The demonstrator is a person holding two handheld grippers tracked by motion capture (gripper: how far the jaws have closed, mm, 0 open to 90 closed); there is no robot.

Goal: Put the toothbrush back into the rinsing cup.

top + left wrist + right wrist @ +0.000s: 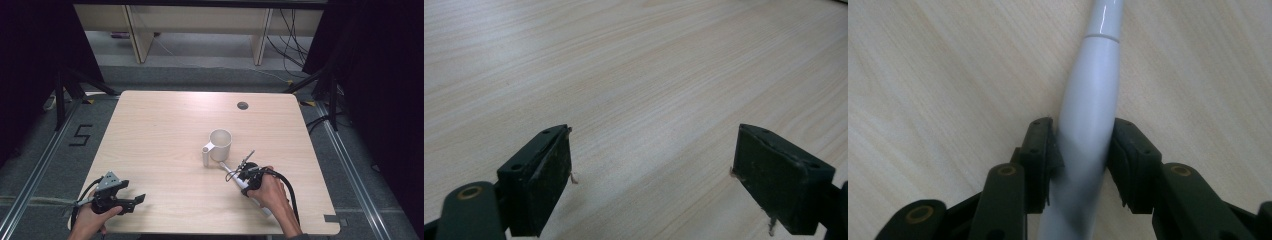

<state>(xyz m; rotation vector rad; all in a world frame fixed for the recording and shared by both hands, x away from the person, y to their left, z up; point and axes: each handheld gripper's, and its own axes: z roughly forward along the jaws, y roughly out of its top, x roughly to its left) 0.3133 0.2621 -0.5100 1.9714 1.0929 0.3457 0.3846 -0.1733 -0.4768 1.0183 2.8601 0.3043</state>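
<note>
Closest to the camera in the high view, the left gripper sits low over the near-left corner of the table, held in the person's left hand. Its own view shows both jaws spread wide apart with only bare wood grain between them, nothing gripped. Over on the near-right side, the right hand holds the right gripper, which is clamped on a long white handle. The right gripper view shows the two black pads pressed against either side of that handle, which looks like an electric toothbrush type of thing, though I can't really tell. It lies flat on the table, with one end poking out past the wrist toward the near edge. Just beyond the gripper, a white mug stands upright around mid-table, handle turned toward the left. Farther back there's a round cable hole near the far edge.
</note>
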